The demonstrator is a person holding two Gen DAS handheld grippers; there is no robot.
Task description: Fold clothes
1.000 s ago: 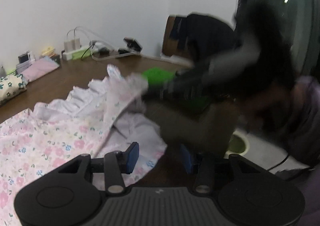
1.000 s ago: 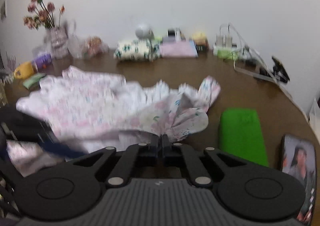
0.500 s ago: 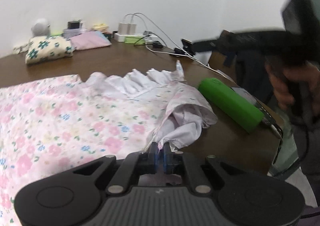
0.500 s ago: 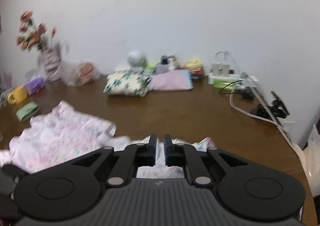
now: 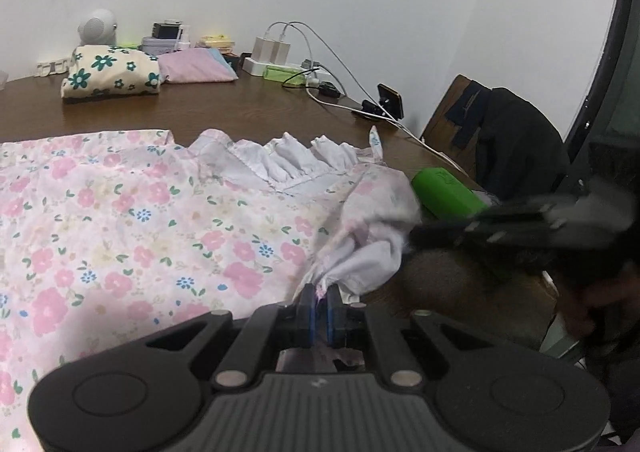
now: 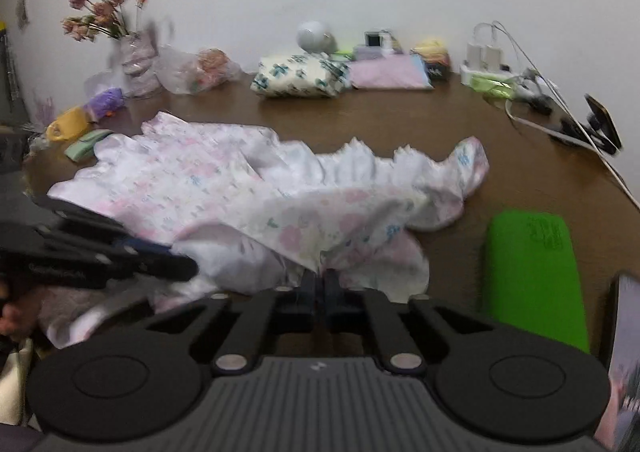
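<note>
Honestly, the risk I see is all about two pinches on one bunched-up bit of cloth. The floral garment [image 5: 132, 212] is spread over the brown table [image 5: 248, 112], with its ruffled end crumpled toward 3 o'clock in the left wrist view. The left gripper [image 5: 319, 310] is closed tight on a gathered tuft of that fabric, and the right gripper [image 6: 319, 288] looks pinched on a fold of the same garment too, though that view is blurry.

With both holds that near each other, pulling apart unevenly could slip the thin cloth out of one jaw, or drag the flat part into wrinkles. The green case [image 6: 532, 276] sits just beside the crumpled end at about 3 o'clock, so a sweeping fold could catch it and shove it toward the table edge.
</note>
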